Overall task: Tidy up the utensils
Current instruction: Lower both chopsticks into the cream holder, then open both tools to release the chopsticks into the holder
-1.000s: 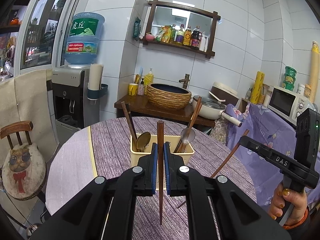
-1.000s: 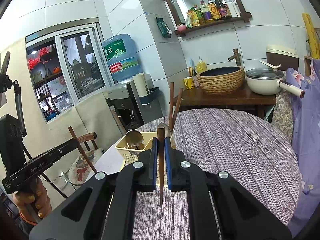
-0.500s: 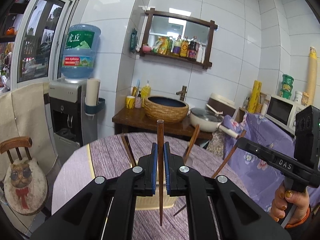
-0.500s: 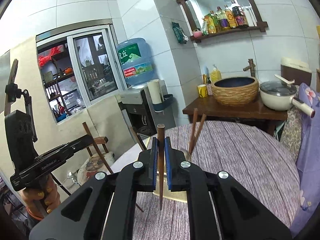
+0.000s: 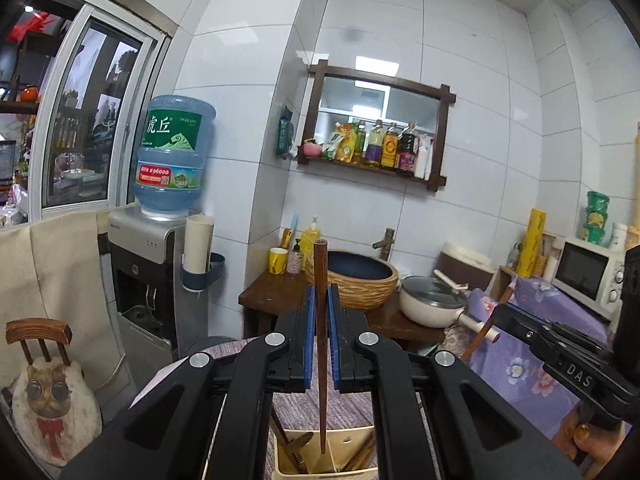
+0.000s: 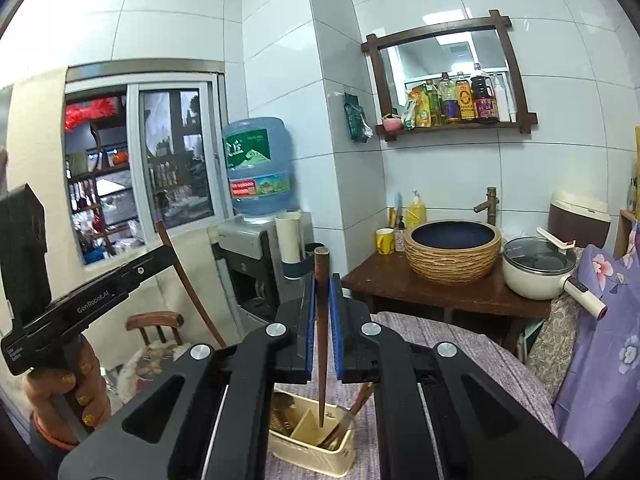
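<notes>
Both grippers rising since earlier; cream plastic utensil box (image 6: 316, 446) sinking low in view.
Left gripper (image 5: 320, 312) pinching thin brown wooden chopstick (image 5: 320, 344).
Right gripper (image 6: 322, 308) pinching second brown chopstick (image 6: 322, 340).
Sticks maybe missing box, falling on table, if tips swinging.

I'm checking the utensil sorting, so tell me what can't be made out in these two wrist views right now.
- Left wrist view: most of the utensil holder is hidden behind the left gripper and cut off by the bottom edge; its contents can't be counted.
- Right wrist view: the right gripper covers the holder's left part, so what lies there is unclear.
- Both views: whether either chopstick tip has entered the holder can't be told.
</notes>
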Motion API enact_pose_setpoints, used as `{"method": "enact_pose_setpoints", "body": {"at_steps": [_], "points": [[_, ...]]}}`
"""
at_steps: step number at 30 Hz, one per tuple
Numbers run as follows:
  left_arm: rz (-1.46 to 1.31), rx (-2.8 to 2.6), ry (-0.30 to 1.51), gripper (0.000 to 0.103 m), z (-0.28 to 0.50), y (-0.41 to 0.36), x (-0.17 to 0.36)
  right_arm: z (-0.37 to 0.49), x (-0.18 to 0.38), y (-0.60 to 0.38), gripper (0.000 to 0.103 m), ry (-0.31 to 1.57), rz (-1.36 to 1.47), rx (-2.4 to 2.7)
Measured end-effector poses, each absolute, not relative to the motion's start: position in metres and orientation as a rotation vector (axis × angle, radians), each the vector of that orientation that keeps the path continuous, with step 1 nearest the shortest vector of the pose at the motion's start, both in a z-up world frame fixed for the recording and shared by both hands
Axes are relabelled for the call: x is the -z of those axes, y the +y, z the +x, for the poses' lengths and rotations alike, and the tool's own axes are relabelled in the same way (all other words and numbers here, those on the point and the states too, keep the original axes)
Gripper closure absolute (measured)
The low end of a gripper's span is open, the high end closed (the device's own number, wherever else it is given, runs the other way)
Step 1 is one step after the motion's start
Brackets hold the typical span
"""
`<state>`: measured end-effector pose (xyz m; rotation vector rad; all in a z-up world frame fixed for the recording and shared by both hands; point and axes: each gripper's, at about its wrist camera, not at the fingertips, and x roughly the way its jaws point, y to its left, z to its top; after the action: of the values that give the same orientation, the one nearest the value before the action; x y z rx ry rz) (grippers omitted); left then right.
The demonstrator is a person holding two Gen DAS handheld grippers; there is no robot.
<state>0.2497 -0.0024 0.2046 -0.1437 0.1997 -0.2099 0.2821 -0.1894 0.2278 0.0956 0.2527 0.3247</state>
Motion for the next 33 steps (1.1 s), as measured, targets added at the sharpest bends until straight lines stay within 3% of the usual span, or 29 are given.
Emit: {"method": "enact_pose_setpoints", "body": {"at_steps": [13, 25, 27, 28, 29, 30, 31, 33], "points": [[-0.145, 0.196, 0.414, 0.096, 0.286, -0.013, -0.109, 0.32, -0.141, -0.185, 0.095, 0.412, 0.146, -0.319], [-0.112, 0.204, 0.447, 0.096, 0.282, -0.019, -0.091, 0.324, -0.118, -0.197, 0.093, 0.426, 0.206, -0.316], [-0.107, 0.209, 0.442, 0.09, 0.278, -0.019, -0.092, 0.322, -0.116, -0.2, 0.091, 0.425, 0.219, -0.317], [-0.105, 0.208, 0.435, 0.08, 0.275, -0.019, -0.093, 0.321, -0.114, -0.201, 0.081, 0.424, 0.222, -0.316], [-0.107, 0.206, 0.427, 0.074, 0.272, -0.018, -0.094, 0.319, -0.113, -0.202, 0.062, 0.419, 0.227, -0.315], [-0.111, 0.206, 0.421, 0.064, 0.27, -0.017, -0.094, 0.315, -0.112, -0.204, 0.053, 0.407, 0.233, -0.309], [-0.115, 0.207, 0.413, 0.058, 0.265, -0.015, -0.095, 0.311, -0.112, -0.206, 0.046, 0.394, 0.235, -0.3], [-0.116, 0.213, 0.404, 0.054, 0.257, -0.013, -0.095, 0.302, -0.112, -0.206, 0.046, 0.378, 0.215, -0.295]]}}
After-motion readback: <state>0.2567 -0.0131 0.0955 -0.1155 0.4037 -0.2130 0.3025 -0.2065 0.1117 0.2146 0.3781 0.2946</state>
